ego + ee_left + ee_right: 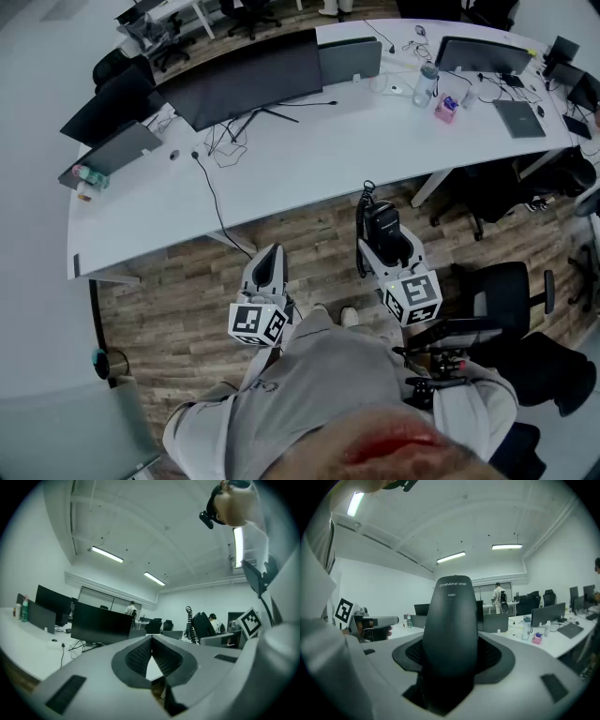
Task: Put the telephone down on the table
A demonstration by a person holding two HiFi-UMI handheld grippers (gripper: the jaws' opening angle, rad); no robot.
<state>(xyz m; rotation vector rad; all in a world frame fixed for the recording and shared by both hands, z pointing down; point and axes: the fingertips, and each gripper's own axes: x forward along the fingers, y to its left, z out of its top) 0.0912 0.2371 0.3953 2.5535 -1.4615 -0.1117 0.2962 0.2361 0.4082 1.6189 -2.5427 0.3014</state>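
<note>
A black telephone handset [451,634] stands upright between the jaws of my right gripper [451,665], which is shut on it. In the head view the same telephone [382,223] juts forward from the right gripper [386,246], its coiled cord [361,217] hanging at its left, over the wooden floor short of the long white table [309,150]. My left gripper [267,267] hangs beside it to the left, also short of the table. Its ribbed pads meet at the tips in the left gripper view, so the left gripper [151,654] is shut with nothing in it.
A wide black monitor [246,80], a laptop [349,59], cables [214,192], a bottle [425,84] and a pink item [445,109] sit on the table. Black office chairs [511,291] stand at my right. A person [500,597] stands far across the room.
</note>
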